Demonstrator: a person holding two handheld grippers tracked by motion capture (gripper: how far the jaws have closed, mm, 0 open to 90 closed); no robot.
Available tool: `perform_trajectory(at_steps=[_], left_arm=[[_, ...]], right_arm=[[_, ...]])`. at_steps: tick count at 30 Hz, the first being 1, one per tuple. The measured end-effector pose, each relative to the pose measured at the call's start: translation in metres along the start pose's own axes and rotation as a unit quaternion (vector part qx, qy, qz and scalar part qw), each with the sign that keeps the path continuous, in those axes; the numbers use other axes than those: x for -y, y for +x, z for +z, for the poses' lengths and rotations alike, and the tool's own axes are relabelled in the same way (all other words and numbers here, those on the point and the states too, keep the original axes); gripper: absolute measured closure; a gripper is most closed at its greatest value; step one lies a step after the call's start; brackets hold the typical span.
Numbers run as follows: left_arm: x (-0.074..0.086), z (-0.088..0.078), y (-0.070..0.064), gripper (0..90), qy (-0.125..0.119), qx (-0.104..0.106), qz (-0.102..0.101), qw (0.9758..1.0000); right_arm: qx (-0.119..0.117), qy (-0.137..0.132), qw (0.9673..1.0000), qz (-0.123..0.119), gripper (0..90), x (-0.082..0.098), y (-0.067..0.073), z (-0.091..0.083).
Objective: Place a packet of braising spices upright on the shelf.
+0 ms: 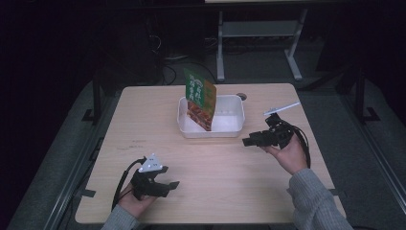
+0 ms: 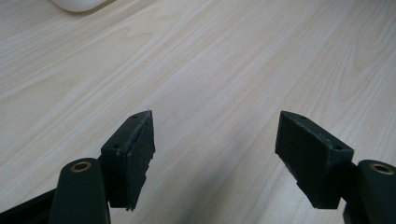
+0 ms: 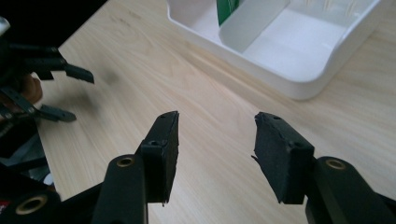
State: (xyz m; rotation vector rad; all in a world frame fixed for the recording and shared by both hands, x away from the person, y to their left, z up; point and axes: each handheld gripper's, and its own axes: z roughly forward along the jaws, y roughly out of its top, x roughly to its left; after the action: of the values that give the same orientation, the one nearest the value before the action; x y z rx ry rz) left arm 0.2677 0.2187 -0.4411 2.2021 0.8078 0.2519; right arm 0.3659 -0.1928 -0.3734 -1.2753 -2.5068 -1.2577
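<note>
While both tools wait with jaws apart, the packet [image 1: 201, 99] stands in the white box [image 1: 229, 130], just ahead of the right tool [image 1: 253, 141]. The left tool [image 1: 168, 185] hangs over bare counter [image 1: 215, 167]. Reaching slowly seems best, so nothing tips.

1. Light wooden tabletop [image 1: 215, 163]: bare across the lower half of the high view.
2. White rectangular plastic tray [image 1: 234, 125], upper centre, holds an upright green-and-orange packet [image 1: 201, 98] at its left end.
3. Tray's right half open.
</note>
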Motion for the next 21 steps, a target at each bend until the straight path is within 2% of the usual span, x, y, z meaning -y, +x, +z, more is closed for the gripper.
perform_trajectory(at_steps=[21], left_arm=[[0.001, 0.001, -0.001, 28.1, 0.004, 0.0, 0.001, 1.0]], right_arm=[[-0.013, -0.001, 0.9999, 0.008, 48.2, 0.043, 0.002, -0.001]])
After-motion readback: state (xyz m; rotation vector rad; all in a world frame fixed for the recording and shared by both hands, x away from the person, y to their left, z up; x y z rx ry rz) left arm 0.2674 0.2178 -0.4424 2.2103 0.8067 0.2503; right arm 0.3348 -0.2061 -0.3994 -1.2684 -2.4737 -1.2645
